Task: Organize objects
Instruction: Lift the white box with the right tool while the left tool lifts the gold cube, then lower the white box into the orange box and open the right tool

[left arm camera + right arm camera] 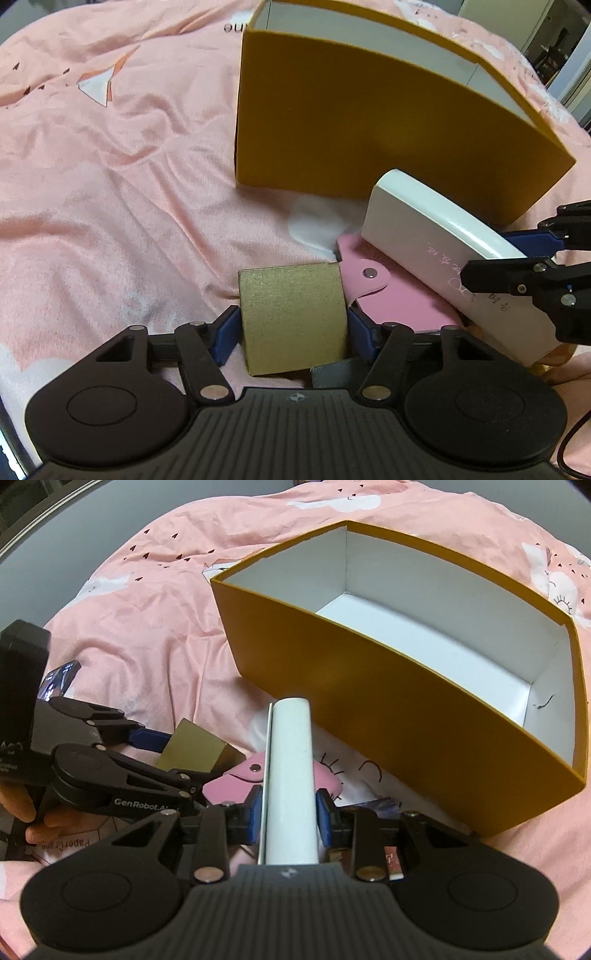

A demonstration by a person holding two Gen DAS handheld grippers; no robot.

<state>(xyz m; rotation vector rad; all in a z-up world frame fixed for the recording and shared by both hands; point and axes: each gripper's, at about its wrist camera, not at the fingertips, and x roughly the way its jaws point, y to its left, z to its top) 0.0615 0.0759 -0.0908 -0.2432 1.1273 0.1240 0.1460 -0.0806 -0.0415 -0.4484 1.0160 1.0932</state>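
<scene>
My left gripper (293, 328) is shut on a small gold box (293, 319), held just above the pink bedspread. It also shows in the right wrist view (195, 749). My right gripper (290, 812) is shut on a white case (291, 775), held on edge. The white case (443, 251) lies to the right of the gold box in the left wrist view. A pink snap pouch (391, 295) lies under and between them. The open orange box (369, 686) with a white, empty inside stands just beyond both grippers.
The pink bedspread (110, 203) stretches to the left of the orange box (351, 129). A phone (59, 679) lies at the left. Small packets (384, 805) and a printed paper (66, 843) lie under the grippers.
</scene>
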